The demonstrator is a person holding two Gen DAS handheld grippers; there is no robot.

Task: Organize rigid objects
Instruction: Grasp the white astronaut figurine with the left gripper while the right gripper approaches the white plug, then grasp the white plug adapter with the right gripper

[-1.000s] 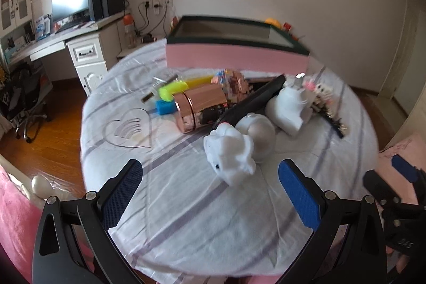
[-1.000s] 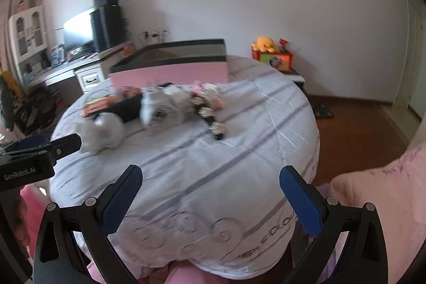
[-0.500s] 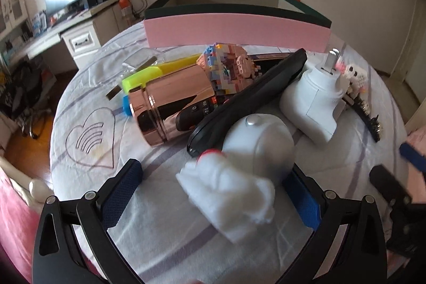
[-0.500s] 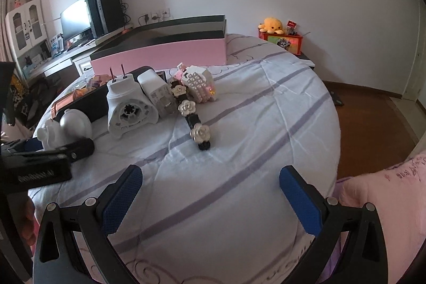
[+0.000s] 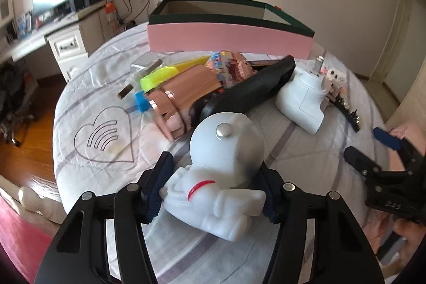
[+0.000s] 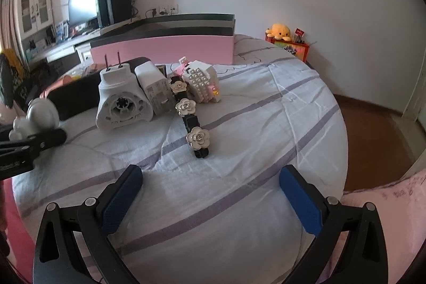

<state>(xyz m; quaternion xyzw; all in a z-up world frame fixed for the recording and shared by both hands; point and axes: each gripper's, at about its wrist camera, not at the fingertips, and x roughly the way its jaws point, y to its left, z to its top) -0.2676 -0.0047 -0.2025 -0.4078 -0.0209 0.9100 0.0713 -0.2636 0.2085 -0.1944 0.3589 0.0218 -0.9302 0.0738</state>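
Item in hand: white astronaut figure, lying on the bed on the near side of the pink box, at the near end of the clutter. My left gripper has its jaws clamped on the figure's body, one pad at each flank; the helmet points away from me toward the pink box, so the long axis runs straight along my fingers. Pink box: open-topped, directly beyond the figure, with the rose-gold cylinder, black case and white plug adapter between. Judgement: the carry goes forward and over that pile. My right gripper: jaws wide apart, holding nothing, nearer the flower-studded black strap, which lies lengthwise toward the pink box.
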